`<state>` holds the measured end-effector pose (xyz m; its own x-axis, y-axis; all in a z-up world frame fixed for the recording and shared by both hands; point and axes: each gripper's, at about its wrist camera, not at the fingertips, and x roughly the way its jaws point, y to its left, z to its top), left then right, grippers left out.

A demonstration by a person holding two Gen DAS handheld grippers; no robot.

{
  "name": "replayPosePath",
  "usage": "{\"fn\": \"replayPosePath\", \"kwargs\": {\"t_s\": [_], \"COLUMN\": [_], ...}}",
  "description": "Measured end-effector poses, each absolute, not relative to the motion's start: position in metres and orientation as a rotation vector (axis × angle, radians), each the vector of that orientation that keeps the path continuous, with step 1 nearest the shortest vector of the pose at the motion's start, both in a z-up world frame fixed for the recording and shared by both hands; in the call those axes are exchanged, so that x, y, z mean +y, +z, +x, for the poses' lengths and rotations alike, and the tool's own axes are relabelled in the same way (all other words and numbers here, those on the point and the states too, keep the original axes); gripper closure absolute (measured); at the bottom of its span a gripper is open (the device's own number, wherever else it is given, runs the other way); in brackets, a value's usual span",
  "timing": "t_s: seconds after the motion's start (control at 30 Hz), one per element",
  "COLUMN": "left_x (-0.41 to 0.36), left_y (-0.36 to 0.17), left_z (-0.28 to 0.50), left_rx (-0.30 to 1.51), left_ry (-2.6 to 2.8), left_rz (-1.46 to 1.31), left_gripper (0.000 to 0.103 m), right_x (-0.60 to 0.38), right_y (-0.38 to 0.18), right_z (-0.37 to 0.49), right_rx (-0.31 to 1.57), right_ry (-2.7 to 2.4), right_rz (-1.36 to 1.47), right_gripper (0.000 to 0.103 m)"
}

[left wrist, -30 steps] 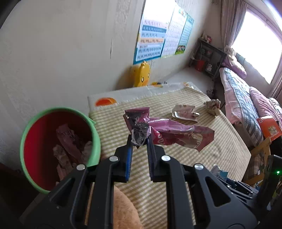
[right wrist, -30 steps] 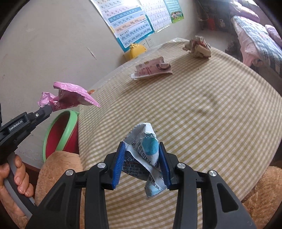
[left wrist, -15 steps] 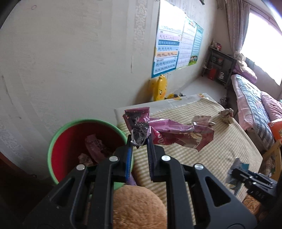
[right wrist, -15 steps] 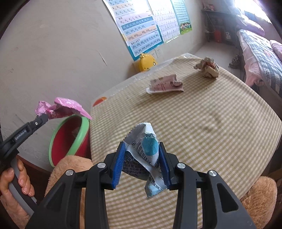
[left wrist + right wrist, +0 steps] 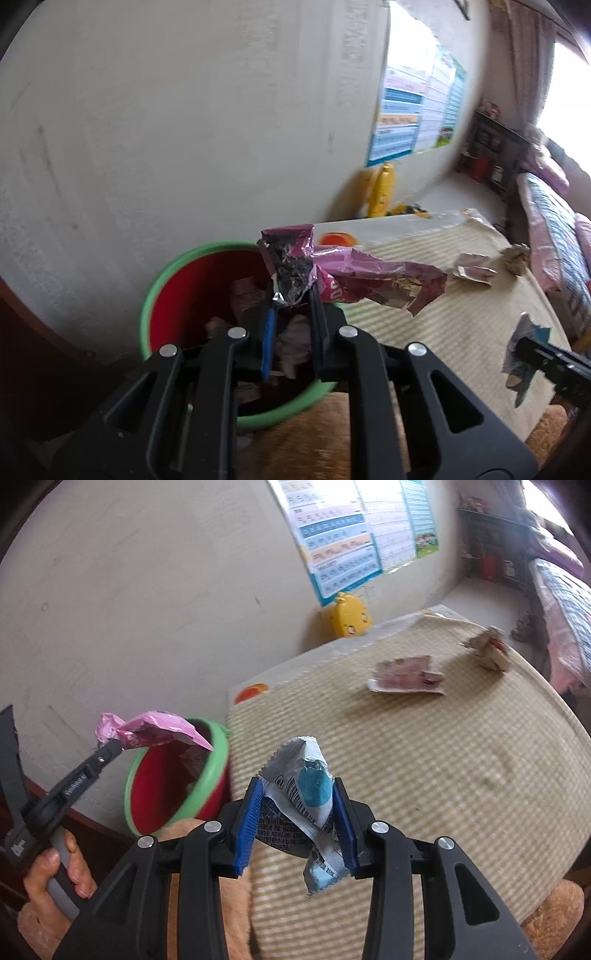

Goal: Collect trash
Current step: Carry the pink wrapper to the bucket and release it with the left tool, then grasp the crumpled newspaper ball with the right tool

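Observation:
My left gripper [image 5: 291, 295] is shut on a crumpled pink snack wrapper [image 5: 369, 280] and holds it over the green-rimmed red bin [image 5: 162, 295], which has several wrappers inside. From the right wrist view the same pink wrapper [image 5: 155, 731] hangs above the bin [image 5: 210, 771]. My right gripper [image 5: 299, 794] is shut on a white and blue wrapper [image 5: 306, 794], held above the near edge of the checked table [image 5: 443, 768]. A flat pinkish wrapper [image 5: 404, 677] and a crumpled brown wad [image 5: 489, 653] lie on the table's far side.
The bin stands on the floor between the wall and the table's left edge. A yellow toy [image 5: 347, 616] sits by the wall under the posters [image 5: 351, 542]. A brown plush cushion [image 5: 310, 443] lies below both grippers. A bed [image 5: 554, 229] runs along the right.
My left gripper has swung left with the pink wrapper, from over the table to over the bin. My right gripper has lifted back with its wrapper, so the bin now shows nearer.

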<state>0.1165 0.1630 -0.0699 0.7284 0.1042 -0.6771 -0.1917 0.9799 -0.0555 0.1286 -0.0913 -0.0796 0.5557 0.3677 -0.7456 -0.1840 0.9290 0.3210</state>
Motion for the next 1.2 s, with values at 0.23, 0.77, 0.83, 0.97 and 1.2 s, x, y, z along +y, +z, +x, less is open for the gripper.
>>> {"fn": "replayPosePath", "kwargs": {"t_s": [0.23, 0.77, 0.83, 0.97, 1.2], "left_x": [0.207, 0.25, 0.246, 0.231, 0.199], "left_y": [-0.089, -0.112, -0.11, -0.108, -0.102], "left_z": [0.113, 0.102, 0.102, 0.106, 0.113], "left_rx": [0.785, 0.809, 0.807, 0.8, 0.773], "left_ry": [0.302, 0.51, 0.497, 0.459, 0.399], "left_rz": [-0.159, -0.19, -0.171, -0.136, -0.072], "left_gripper": [0.088, 0.029, 0.024, 0.02, 0.019], "right_x": [-0.018, 0.075, 0.057, -0.016, -0.212], "right_y": [-0.086, -0.098, -0.1, -0.104, -0.114], "right_z": [0.158, 0.185, 0.189, 0.206, 0.246], "right_rx": [0.987, 0.991, 0.984, 0.961, 0.908], "right_ry": [0.494, 0.684, 0.642, 0.469, -0.079], "right_rz": [0.211, 0.147, 0.164, 0.209, 0.301], "right_gripper": [0.065, 0.028, 0.023, 0.023, 0.022]}}
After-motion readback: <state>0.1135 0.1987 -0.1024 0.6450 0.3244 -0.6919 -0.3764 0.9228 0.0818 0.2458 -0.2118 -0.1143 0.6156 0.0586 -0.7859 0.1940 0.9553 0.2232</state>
